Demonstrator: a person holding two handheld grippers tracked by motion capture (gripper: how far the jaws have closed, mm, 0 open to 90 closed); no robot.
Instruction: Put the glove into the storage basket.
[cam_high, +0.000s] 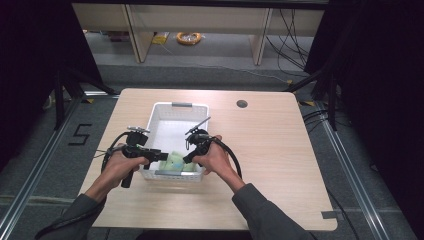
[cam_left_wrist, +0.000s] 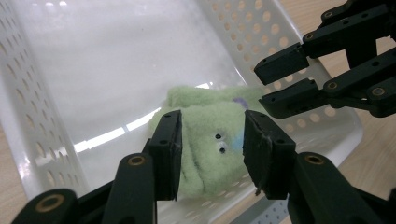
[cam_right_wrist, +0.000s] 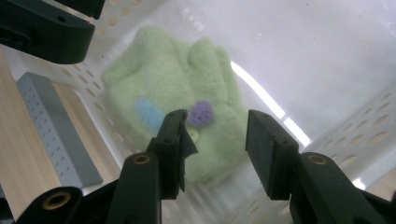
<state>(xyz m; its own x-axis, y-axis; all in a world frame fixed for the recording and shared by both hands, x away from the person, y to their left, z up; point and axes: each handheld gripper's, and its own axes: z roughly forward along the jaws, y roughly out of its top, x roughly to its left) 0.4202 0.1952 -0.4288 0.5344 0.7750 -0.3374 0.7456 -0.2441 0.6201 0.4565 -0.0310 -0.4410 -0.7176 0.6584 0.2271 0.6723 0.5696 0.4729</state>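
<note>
Lying in the near end of the white basket (cam_high: 177, 111) on the worktop (cam_high: 270, 150), the green glove (cam_high: 175, 160) sits between both grippers. Left gripper (cam_high: 162, 156), at its 9 o'clock, and right gripper (cam_high: 187, 159), at 3 o'clock, stand part open, glove framed between their jaws, pads clear. Hands angle inward. The left gripper view shows googly eyes (cam_left_wrist: 219, 143); the right, a purple pompom (cam_right_wrist: 201, 113).

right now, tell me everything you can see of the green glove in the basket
The green glove is soft, fuzzy fleece, pale green, with a purple pompom, a light blue patch and small googly eyes. It lies flat and slightly bunched on the floor of the white basket, at the end near the person. It rests against the perforated wall there. Neither gripper's jaws press on it.
</note>
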